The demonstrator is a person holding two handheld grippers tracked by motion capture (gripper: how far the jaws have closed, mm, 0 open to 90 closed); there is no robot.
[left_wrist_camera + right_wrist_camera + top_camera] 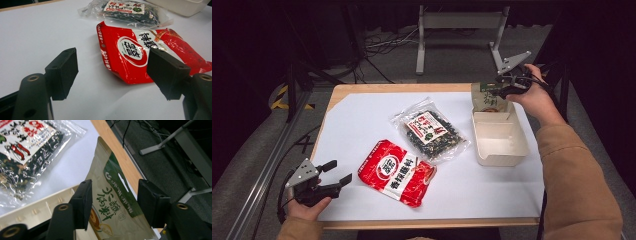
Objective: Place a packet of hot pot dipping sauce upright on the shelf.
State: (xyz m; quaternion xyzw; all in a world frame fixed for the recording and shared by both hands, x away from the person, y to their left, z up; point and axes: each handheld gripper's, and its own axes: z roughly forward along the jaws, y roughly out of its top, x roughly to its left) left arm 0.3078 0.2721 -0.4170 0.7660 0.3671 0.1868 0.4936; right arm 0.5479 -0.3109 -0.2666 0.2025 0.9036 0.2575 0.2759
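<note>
Placing step: green-and-tan pouch point(112, 205) stands in the cream box point(499, 142) near the desk's far right edge. Right hand-held gripper point(113, 202) jaws parted, straddling it unpressed; withdraw next. Left hand-held gripper point(112, 72) open, empty.

Green-and-tan snack pouch point(486, 97): flat sealed packet, tan body with a green band and white lettering, a hang-slot near its top edge, a food picture on its lower half. Stands tilted, top edge up, lower end inside the cream plastic tray point(501, 150) at that tray's far end, leaning on the far wall. In the right gripper view the pouch point(113, 202) rises above the tray's rim point(32, 212), printed face toward the camera.
</note>
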